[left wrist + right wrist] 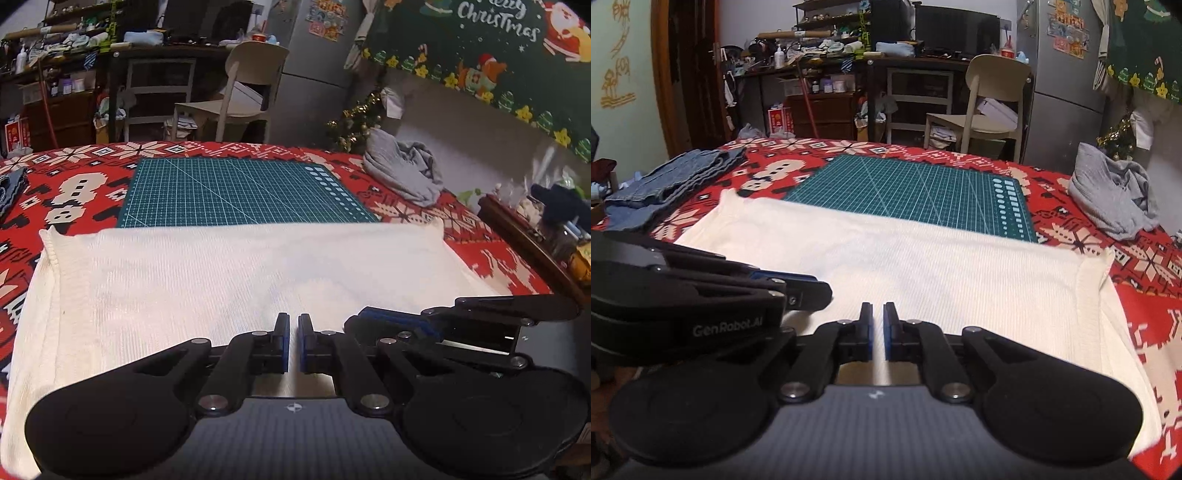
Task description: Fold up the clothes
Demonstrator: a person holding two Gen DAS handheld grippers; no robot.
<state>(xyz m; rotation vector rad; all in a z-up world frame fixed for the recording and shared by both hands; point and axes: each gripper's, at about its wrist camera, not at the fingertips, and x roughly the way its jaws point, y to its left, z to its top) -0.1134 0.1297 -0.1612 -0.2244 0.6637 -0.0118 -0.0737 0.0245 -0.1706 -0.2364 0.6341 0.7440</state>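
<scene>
A white ribbed knit garment [221,266] [923,266] lies flat across the near part of the table, its far edge overlapping the green cutting mat [229,192] [916,192]. My left gripper [293,317] hovers low over the garment's near middle, jaws shut to a thin slit. White cloth shows through the slit, but no fold is visibly pinched. My right gripper [878,306] sits just beside it on the right, shut the same way. Each gripper shows in the other's view: the right gripper [365,314], the left gripper [816,286].
A crumpled grey garment [402,170] [1108,192] lies at the far right of the red patterned tablecloth [74,177]. Folded denim [672,177] sits at the far left. A wooden tray of clutter [524,229] borders the right edge. Behind the table stands a chair [240,92].
</scene>
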